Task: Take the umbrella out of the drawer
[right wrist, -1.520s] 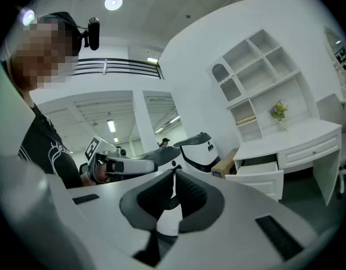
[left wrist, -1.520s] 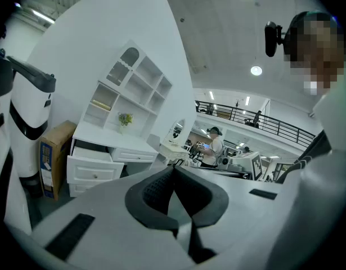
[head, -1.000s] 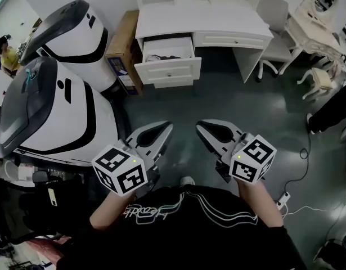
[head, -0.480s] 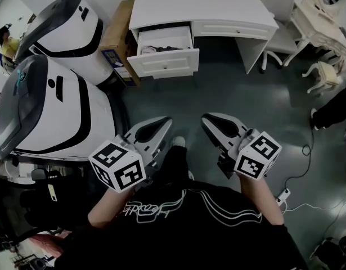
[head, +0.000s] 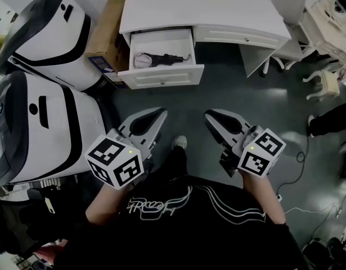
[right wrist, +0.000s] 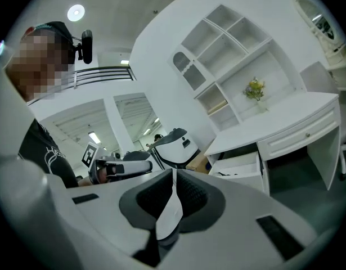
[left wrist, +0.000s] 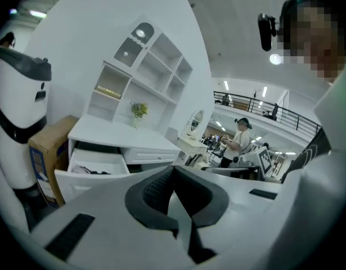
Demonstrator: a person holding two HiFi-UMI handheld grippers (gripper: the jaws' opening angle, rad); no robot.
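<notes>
Nothing of the job is done yet, as I read it. The drawer (head: 161,76) of the counter (head: 218,10) stands pulled out, and the umbrella (head: 161,57) lies inside it. It is a dark folded shape with a pale end toward the drawer's left side. I take it for the umbrella, though it shows small in the head view. What is left is to reach in, grip it and lift it clear.

Both tools are well short of the drawer, over the floor on my side of its front panel. The left hand-held gripper (head: 157,115) is clenched on nothing, its pads together. The right hand-held gripper (head: 210,116) is likewise clenched and empty. The umbrella sits behind the drawer front, more in line with the left one.
</notes>
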